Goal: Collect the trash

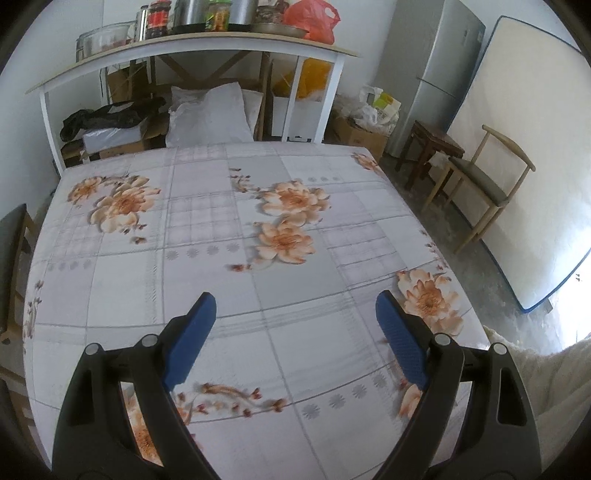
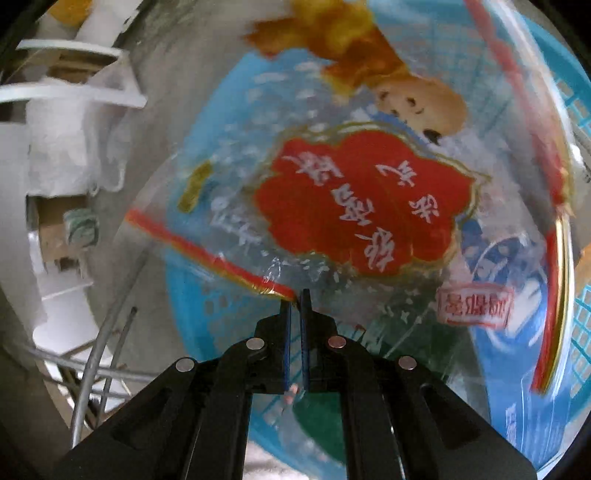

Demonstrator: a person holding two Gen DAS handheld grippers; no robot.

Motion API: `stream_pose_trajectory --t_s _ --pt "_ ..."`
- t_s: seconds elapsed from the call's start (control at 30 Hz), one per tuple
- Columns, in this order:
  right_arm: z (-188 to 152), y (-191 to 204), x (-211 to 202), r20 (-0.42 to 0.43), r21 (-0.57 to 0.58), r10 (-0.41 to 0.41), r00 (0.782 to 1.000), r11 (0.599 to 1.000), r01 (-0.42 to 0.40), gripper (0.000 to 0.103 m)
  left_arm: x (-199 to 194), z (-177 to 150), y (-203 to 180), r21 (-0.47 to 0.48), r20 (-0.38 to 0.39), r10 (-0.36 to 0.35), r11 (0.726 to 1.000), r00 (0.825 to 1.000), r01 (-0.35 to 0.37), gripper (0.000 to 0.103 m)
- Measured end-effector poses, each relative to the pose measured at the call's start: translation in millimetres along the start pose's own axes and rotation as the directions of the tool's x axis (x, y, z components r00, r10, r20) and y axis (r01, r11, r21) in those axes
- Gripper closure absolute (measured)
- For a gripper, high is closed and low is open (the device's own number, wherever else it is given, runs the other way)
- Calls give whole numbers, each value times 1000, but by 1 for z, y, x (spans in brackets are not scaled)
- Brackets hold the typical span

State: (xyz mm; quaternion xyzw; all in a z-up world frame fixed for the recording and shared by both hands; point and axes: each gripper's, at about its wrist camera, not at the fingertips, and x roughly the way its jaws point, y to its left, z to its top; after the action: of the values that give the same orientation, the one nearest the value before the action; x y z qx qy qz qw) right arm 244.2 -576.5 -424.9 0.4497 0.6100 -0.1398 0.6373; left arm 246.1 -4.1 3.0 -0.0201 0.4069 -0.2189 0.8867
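**A:** ok so what's your right hand-held gripper (image 2: pixel 295 295) doing, got anything?

**B:** yep, my right one is pinched down tight on a clear plastic bag (image 2: pixel 362 206). Big red label with white characters on it, a cartoon kid printed near the top, red strip along its edge. I've got it right by that red-strip edge, the blue pads are basically together with just the film between them. The bag hangs over a blue plastic basket (image 2: pixel 576 325) with a mesh wall, which fills most of that view. Can't tell if the bag touches the basket or just dangles above it, it's blurry. Concrete floor (image 2: pixel 177 122) and some white stuff off to the left.

**A:** and the left?

**B:** my left hand-held gripper (image 1: pixel 295 306) is spread wide, nothing between the fingers. It's hovering above the near edge of the surface (image 1: pixel 207 280), which has a flowered, checked cloth. I can't see any trash on the cloth from here. Past the far edge there's a white shelf (image 1: pixel 192 48) loaded with jars and a red bag (image 1: pixel 314 18), and a wooden chair (image 1: pixel 484 181) sits off the right edge.
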Motion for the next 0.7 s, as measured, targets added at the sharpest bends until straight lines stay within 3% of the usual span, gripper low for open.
stream_pose_trajectory --t_s 0.1,0.2,0.37,0.53,0.7 --pt "8 -12 -1 16 47 -21 1000 999 21 98 -3 -5 9 -26 -4 -2 1000 1000 2 19" --pt "4 -10 -5 27 22 -60 998 998 59 96 -8 -7 13 -34 3 2 999 1000 -2 19" --pt "-16 8 -26 59 -89 -91 994 991 96 64 -19 -10 12 -40 29 -9 999 1000 10 19" --pt "-44 18 -63 109 -151 -5 994 988 21 57 -33 -16 2 -25 57 -41 999 997 43 19" --pt "-73 7 -131 176 -173 127 976 980 -96 55 -51 -27 -10 -4 88 -76 997 993 76 19"
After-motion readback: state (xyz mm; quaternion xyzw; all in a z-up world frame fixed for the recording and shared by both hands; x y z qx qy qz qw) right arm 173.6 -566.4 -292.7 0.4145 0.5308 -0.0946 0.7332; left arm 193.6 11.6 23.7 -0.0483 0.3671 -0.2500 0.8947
